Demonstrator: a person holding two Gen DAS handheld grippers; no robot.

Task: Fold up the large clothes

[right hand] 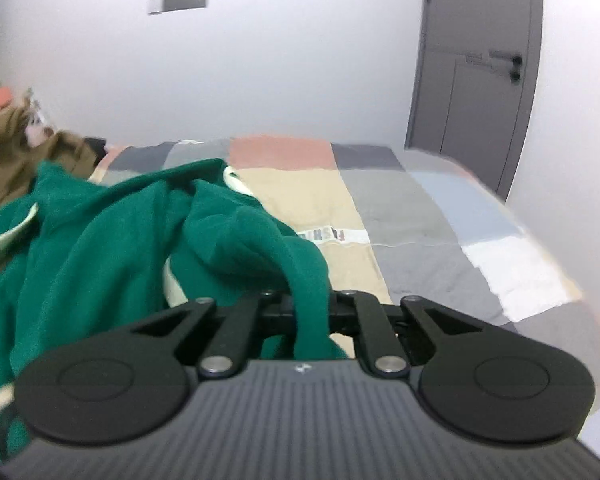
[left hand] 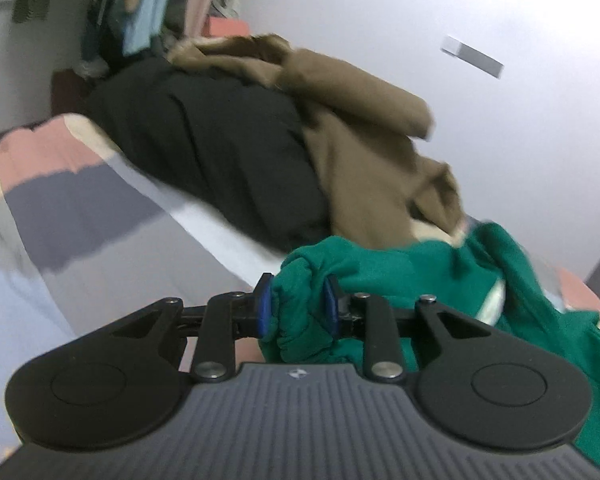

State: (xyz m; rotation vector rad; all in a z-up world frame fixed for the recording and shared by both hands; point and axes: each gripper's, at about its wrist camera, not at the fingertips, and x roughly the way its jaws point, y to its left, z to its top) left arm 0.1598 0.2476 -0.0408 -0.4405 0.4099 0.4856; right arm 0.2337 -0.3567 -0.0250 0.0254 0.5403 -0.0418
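Covering the bed is a patchwork bedspread of pink, beige, grey, pale blue and white blocks (right hand: 412, 216), and it serves as the working surface in both wrist views. Nearest the cameras lies the crumpled green sweatshirt with cream trim (right hand: 100, 232), bunched on the left part of the bed in the right wrist view. To the right of it the bedspread lies bare out to its right-hand edge, giving open room on that side. Beyond the green garment, in the left wrist view, a brown fleece-lined jacket (left hand: 364, 128) is heaped just beside a black garment (left hand: 220, 136), both near the wall. Farther off, a plain white wall (right hand: 260, 60) runs behind the bed, with a grey door (right hand: 480, 60) at the right and hanging clothes (left hand: 148, 4) at the far left.

The left gripper (left hand: 298, 306) has its blue pads (left hand: 264, 312) pressed on a thick bunched fold of the green sweatshirt. The right gripper (right hand: 310, 312) is nearly closed, clamped on a thin fold of the same garment, which drapes over its fingers.
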